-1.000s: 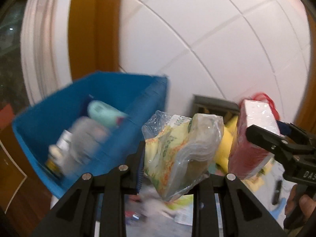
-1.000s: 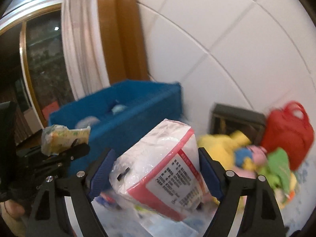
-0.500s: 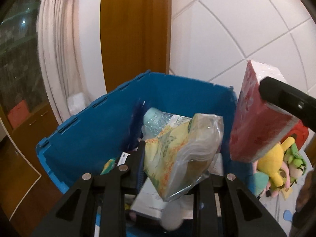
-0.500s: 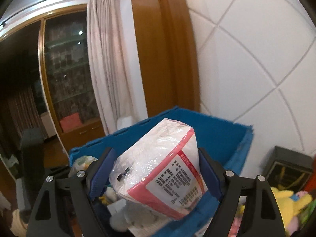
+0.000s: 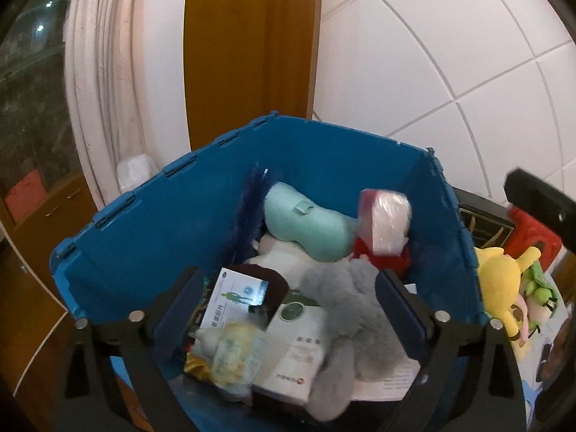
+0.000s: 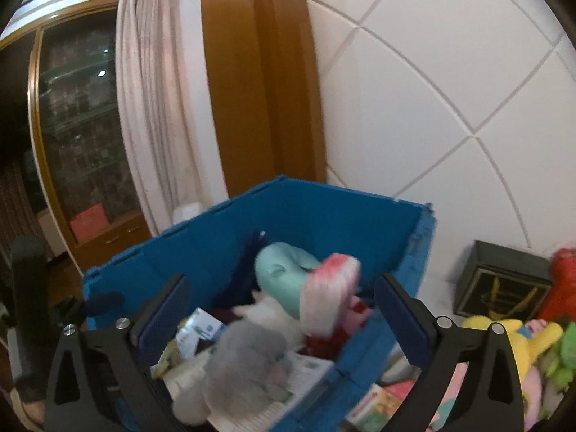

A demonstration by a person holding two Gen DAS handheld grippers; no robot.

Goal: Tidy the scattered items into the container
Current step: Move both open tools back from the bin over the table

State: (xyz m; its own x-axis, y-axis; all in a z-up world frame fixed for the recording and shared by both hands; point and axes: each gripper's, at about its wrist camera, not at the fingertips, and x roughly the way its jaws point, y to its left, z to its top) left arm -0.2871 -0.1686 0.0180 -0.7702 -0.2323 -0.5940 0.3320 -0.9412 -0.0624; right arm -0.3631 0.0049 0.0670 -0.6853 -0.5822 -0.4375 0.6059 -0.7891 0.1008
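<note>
The blue bin (image 5: 324,151) stands below both grippers and holds a teal cushion (image 5: 306,230), a grey plush (image 5: 345,306) and white boxes (image 5: 234,302). My left gripper (image 5: 288,309) hangs over the bin's near side, its jaws opening wide with nothing pressed between them. The yellow-green packet (image 5: 234,356) lies loose in the bin beneath it. My right gripper (image 6: 280,309) is opening too. The red-and-white wrapped pack (image 6: 331,295) shows blurred beyond its pads, free of them, and rests by the bin's right wall (image 5: 383,223) in the left wrist view.
Right of the bin (image 6: 324,198) lie a yellow plush (image 5: 504,280), green and pink toys (image 6: 565,352), a red bag (image 5: 532,237) and a dark box (image 6: 500,284). A white tiled wall rises behind. A curtain (image 6: 151,108) and a wooden cabinet stand to the left.
Both grippers swung left over the bin, then opened. The packet left the left jaws and the wrapped pack left the right jaws; both are now down in the bin.
</note>
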